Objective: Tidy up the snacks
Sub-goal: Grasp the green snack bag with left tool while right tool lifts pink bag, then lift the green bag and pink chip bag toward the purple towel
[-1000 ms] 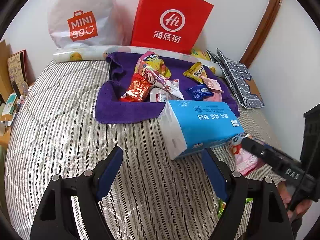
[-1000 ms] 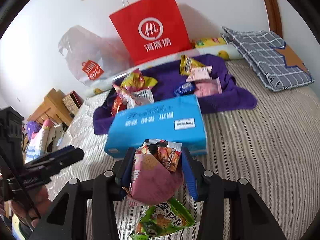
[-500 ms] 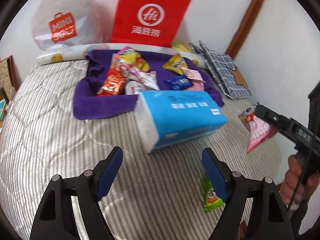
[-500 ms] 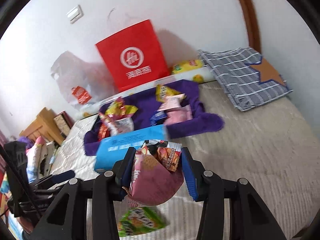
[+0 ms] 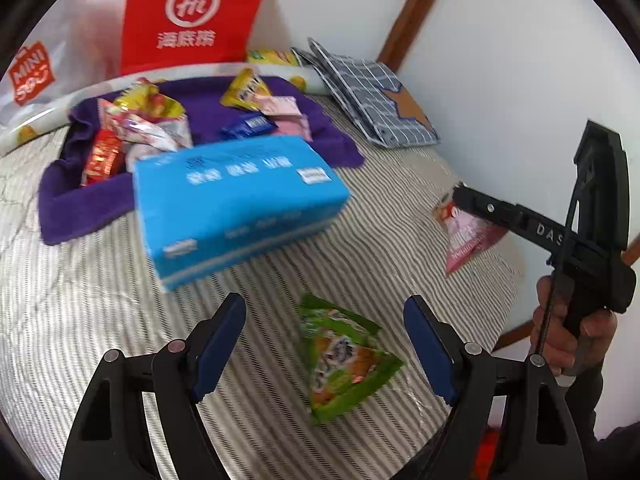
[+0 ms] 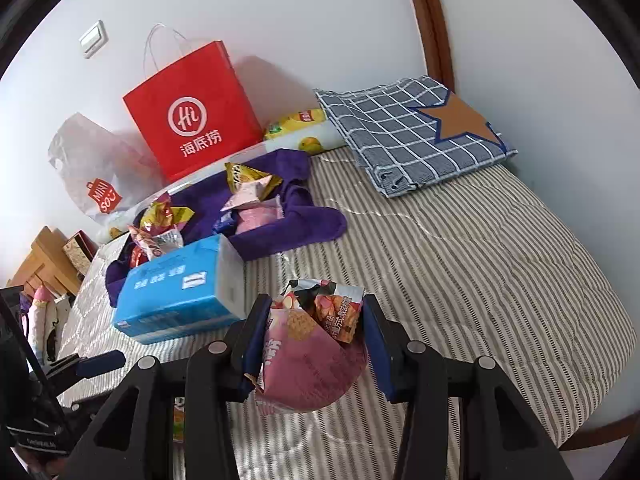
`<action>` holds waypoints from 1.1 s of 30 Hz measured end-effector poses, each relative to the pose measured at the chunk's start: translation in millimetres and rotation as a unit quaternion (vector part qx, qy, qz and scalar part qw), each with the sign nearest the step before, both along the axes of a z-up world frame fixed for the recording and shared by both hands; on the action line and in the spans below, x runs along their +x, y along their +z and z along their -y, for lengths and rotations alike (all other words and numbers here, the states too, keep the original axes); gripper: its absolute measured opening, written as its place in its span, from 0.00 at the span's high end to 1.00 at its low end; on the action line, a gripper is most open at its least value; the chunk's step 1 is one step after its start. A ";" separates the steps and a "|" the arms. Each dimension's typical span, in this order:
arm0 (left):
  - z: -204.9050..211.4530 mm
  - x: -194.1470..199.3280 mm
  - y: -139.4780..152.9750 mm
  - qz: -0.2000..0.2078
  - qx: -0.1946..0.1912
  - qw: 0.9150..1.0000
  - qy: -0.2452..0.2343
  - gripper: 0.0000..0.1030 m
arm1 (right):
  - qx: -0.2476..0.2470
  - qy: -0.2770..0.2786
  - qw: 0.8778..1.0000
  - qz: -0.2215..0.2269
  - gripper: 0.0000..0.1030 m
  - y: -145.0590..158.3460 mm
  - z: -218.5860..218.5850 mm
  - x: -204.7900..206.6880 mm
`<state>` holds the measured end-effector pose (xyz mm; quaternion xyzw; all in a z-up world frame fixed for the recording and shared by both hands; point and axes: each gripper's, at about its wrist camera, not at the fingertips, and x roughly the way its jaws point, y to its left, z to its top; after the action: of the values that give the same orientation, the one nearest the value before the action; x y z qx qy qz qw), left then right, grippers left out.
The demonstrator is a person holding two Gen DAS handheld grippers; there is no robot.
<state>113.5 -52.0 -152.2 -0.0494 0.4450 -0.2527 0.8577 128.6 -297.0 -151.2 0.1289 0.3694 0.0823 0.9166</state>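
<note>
My right gripper [image 6: 310,344] is shut on a pink snack packet [image 6: 308,364] and holds it above the striped bed; the packet also shows in the left wrist view [image 5: 466,236], at the tip of the right gripper [image 5: 464,200]. My left gripper [image 5: 326,352] is open and empty, just above a green snack packet [image 5: 344,364] lying on the bed. Several more snack packets [image 5: 140,128] lie on a purple towel [image 5: 80,204] behind a blue tissue pack [image 5: 236,196].
A red paper bag [image 6: 192,112] and a white plastic bag [image 6: 92,168] stand against the wall. A checked pillow [image 6: 412,132] lies at the bed's far right. A wooden stand [image 6: 44,264] is left of the bed. The bed's edge [image 6: 600,412] is near right.
My right gripper has lifted the pink packet up and swung right, away from the tissue pack. My left gripper has turned right, so the green packet now lies between its fingers.
</note>
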 end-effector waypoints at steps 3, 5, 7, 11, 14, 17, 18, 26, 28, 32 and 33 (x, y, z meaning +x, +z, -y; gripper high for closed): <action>13.0 -1.0 -8.4 -0.011 0.017 1.000 -0.020 0.22 | 0.002 -0.005 1.000 -0.004 0.58 -4.0 6.3 0.3; 18.7 -1.2 -13.6 -0.014 0.029 0.999 -0.027 0.22 | 0.003 -0.006 1.000 -0.006 0.58 -5.4 9.4 0.6; 24.7 -0.1 -22.1 -0.025 0.045 0.998 -0.030 0.23 | 0.005 -0.009 1.000 -0.008 0.58 -6.7 12.7 0.4; 33.8 1.8 -37.4 -0.040 0.067 0.996 -0.038 0.51 | 0.011 -0.006 1.000 -0.013 0.58 -9.9 12.3 1.2; 30.8 -2.6 -34.6 -0.017 0.074 0.997 -0.035 0.53 | 0.006 0.003 1.000 -0.015 0.58 -11.6 4.7 3.5; 19.2 -6.7 -27.4 0.010 0.093 0.995 -0.017 0.54 | 0.008 0.021 1.000 -0.015 0.58 -12.6 -6.7 5.6; 10.2 -6.3 -25.5 0.012 0.096 0.995 -0.004 0.54 | 0.008 0.031 0.999 -0.015 0.58 -13.0 -12.7 6.5; -49.3 -2.0 -22.1 0.006 0.100 0.991 0.088 0.54 | -0.015 0.109 0.994 0.002 0.58 -14.6 -69.7 9.5; -61.5 -1.2 -20.6 0.004 0.096 0.990 0.107 0.54 | -0.023 0.120 0.993 0.003 0.58 -15.7 -77.3 10.5; -75.3 -2.0 -21.2 -0.001 0.097 0.987 0.128 0.54 | -0.042 0.125 0.991 -0.004 0.56 -21.3 -81.8 13.2; -76.5 -1.2 -23.0 -0.003 0.098 0.987 0.131 0.54 | -0.043 0.123 0.991 -0.007 0.56 -23.1 -80.7 13.0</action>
<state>112.3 24.4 -175.2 -0.0238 0.4595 -0.0934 0.8830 141.6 -216.3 -174.3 0.0432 0.3923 0.1776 0.9015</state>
